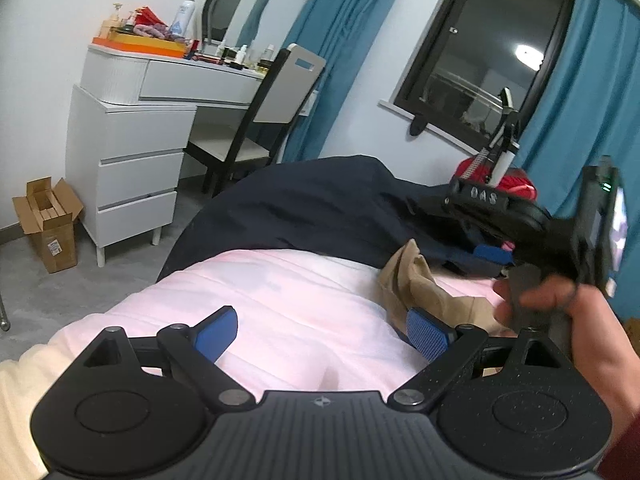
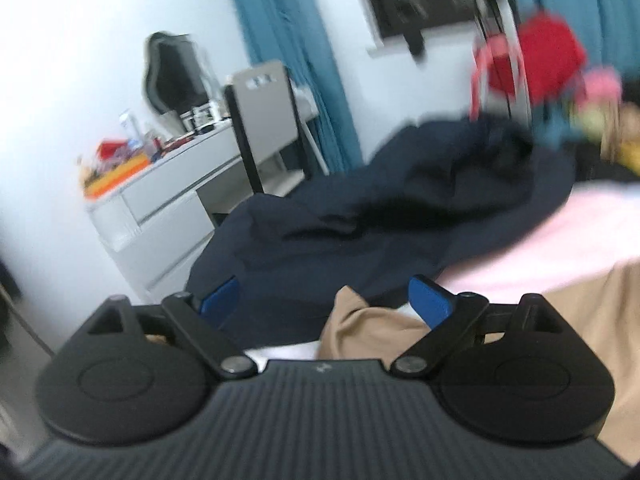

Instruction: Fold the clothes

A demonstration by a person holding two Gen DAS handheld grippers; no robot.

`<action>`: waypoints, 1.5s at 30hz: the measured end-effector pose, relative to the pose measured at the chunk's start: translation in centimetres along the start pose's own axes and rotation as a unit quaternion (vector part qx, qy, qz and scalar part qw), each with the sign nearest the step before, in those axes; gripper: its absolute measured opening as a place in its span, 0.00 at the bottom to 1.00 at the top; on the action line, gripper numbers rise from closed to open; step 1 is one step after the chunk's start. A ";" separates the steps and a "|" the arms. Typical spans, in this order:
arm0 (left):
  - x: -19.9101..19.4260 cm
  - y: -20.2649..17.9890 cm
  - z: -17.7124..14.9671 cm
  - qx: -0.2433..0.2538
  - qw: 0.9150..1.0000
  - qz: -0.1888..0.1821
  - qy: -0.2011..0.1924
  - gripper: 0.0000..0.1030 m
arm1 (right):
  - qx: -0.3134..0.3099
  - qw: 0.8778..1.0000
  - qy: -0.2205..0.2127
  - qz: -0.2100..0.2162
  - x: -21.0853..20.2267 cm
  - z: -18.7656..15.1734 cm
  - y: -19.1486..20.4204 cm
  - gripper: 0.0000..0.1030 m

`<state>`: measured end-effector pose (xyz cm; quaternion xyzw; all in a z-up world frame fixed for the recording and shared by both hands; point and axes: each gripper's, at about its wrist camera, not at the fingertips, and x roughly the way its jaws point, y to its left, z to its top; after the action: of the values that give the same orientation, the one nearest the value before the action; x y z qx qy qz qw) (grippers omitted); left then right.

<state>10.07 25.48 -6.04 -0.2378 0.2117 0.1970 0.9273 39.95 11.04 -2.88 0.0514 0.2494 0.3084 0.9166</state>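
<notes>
Tan garment (image 2: 372, 328) (crumpled) lies between right gripper's (image 2: 326, 300) spread jaws.

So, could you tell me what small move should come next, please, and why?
Probably close the right gripper on the raised peak of the tan garment: its jaws stand open with that fold between them, nothing gripped. The left gripper is open too, over bare pink bedding.
</notes>
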 end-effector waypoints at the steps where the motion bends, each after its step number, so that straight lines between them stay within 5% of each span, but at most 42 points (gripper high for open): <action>1: -0.1 -0.1 0.0 0.001 1.000 0.000 -0.001 0.90 | -0.027 1.000 -0.005 0.000 -0.8 -0.4 0.3 0.90; 5: -0.4 -0.1 0.0 -0.001 1.000 0.000 -0.004 0.90 | -0.083 0.996 0.043 0.011 -1.6 -3.0 0.7 0.84; 6: -0.5 -0.1 0.0 -0.002 1.000 0.001 -0.004 0.90 | -0.095 0.994 0.060 0.004 -1.4 -3.8 0.8 0.71; 8: -0.5 -0.2 -0.1 -0.001 1.000 0.003 -0.004 0.90 | -0.121 0.988 0.090 -0.025 -0.5 -5.4 1.2 0.65; 10: -0.6 -0.3 -0.1 0.001 1.000 0.006 -0.005 0.90 | -0.131 0.984 0.106 -0.049 0.4 -6.5 1.7 0.37; 11: -0.8 -0.3 -0.1 0.002 1.000 0.006 -0.007 0.90 | -0.137 0.983 0.110 -0.060 0.7 -7.0 2.0 0.16; 15: -1.9 -0.2 0.3 -0.005 1.000 0.002 -0.030 0.91 | -0.148 0.987 0.060 0.012 -0.2 -7.4 4.7 0.08; 19: -3.9 -0.3 0.5 -0.001 0.996 -0.004 -0.090 0.94 | -0.159 0.983 0.074 0.062 1.3 -8.3 7.4 0.10; 27: -2.3 -0.4 0.5 0.000 0.999 -0.022 -0.046 0.94 | -0.028 0.996 0.065 0.056 0.7 -8.5 3.5 0.12; 38: -1.7 -2.3 -0.3 0.050 0.997 -0.046 -0.029 0.94 | -0.014 0.998 -0.024 -0.049 -17.4 -7.6 -3.0 0.15; 40: -1.7 -2.9 -0.6 0.065 0.996 -0.050 -0.026 0.94 | -0.025 0.996 -0.028 -0.077 -21.5 -8.1 -3.2 0.40; 42: -1.5 -3.7 -0.9 0.082 0.995 -0.053 -0.020 0.94 | -0.025 0.995 -0.040 -0.093 -25.6 -9.1 -3.6 0.89; 45: -0.9 -4.7 -1.2 0.096 0.994 -0.058 -0.003 0.94 | -0.022 0.992 -0.052 -0.109 -31.6 -10.9 -4.0 0.89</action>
<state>11.20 20.85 -4.87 -0.1593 0.2125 0.1226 0.9563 15.12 -11.47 0.06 0.0198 0.1990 0.2085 0.9574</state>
